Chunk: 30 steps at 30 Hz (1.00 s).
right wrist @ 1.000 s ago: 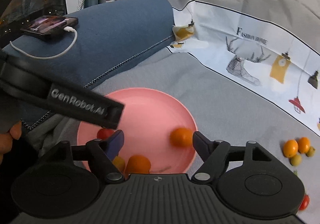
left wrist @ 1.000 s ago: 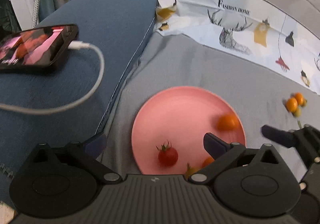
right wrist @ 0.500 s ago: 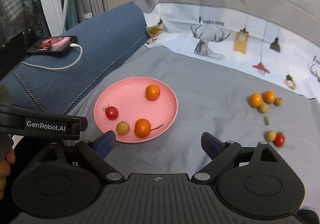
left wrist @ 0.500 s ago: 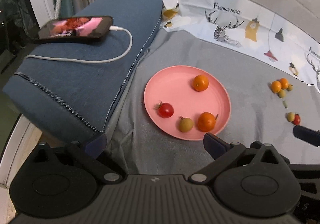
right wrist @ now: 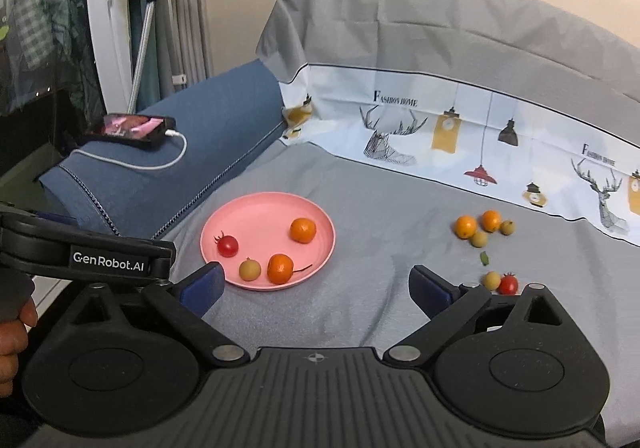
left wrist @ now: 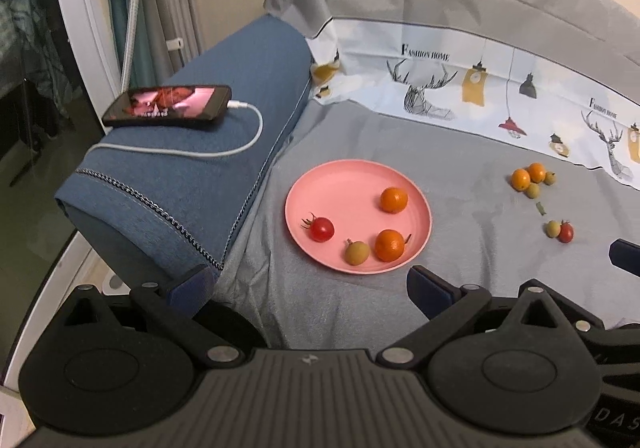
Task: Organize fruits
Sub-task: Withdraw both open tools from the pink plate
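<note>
Grey sheet [right wrist: 360, 312] spread over a sofa or bed, printed white band along the back, blue cushion [left wrist: 208, 152] at upper left carrying a phone [left wrist: 168, 105] on a white cable [left wrist: 224, 146].

Pulled well back within the last second: a second ago low over the pink plate [left wrist: 332, 188], now high enough to take in the whole layout. An orange seen blurred on the plate back then now sitting settled at its far side. Likely meaning: one drop finished, next pick not yet begun.

On the plate, centre of both views: orange [left wrist: 393, 200] at the back, tomato [left wrist: 321, 229] at the left, green fruit [left wrist: 357, 252] and stemmed orange [left wrist: 389, 245] at the front, touching or nearly so. Off the plate, right of frame: a cluster [right wrist: 480, 229] of two oranges and two green fruits, a small leaf scrap [right wrist: 485, 258] below it, then a green fruit [right wrist: 491, 280] touching a tomato [right wrist: 508, 284]. Roughly six pieces left to move, by this count.

Left hand-held gripper [left wrist: 310, 282] spread wide, empty, held above the near edge of the plate, angled down. Right hand-held gripper [right wrist: 316, 282] equally wide and empty, raised over bare sheet between plate and loose fruit, its right finger just beside the green-and-tomato pair. Bare hand [right wrist: 12, 340] visible at lower left of the right view, gripping the left tool's handle.
</note>
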Motion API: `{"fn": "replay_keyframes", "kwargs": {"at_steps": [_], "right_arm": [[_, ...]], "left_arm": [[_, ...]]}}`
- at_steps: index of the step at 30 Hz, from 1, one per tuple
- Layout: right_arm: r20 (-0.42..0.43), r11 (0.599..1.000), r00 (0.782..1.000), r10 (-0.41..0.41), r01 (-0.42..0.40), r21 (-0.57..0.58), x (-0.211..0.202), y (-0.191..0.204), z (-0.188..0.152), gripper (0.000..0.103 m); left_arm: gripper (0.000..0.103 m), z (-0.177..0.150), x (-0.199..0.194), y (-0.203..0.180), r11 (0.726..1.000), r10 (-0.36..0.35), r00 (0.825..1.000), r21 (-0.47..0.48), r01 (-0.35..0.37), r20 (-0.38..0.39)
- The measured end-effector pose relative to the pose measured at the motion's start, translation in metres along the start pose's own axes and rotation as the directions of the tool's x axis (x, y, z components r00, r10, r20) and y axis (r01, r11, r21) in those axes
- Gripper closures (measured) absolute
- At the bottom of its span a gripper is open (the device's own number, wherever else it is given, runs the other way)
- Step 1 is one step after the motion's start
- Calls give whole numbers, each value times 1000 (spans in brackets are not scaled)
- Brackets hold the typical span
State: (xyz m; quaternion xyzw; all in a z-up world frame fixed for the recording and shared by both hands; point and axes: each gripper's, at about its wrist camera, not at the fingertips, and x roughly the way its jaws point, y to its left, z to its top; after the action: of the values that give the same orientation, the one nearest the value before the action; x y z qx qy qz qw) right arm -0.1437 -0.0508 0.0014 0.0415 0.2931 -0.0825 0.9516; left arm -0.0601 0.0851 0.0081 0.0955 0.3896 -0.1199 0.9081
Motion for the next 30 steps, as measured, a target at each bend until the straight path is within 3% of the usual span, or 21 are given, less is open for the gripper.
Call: {"fn": "replay_keyframes", "kwargs": {"at_steps": [16, 30], "right_arm": [[70, 1000, 997, -14, 12, 19, -36, -3, -8, 3], [35, 999, 999, 0, -1, 42, -24, -7, -10, 3]], "left_arm": [[0, -6, -32, -8, 1000, -1, 998, 25, -1, 63], [0, -6, -18, -6, 1000, 5, 1000, 30, -6, 19]]}}
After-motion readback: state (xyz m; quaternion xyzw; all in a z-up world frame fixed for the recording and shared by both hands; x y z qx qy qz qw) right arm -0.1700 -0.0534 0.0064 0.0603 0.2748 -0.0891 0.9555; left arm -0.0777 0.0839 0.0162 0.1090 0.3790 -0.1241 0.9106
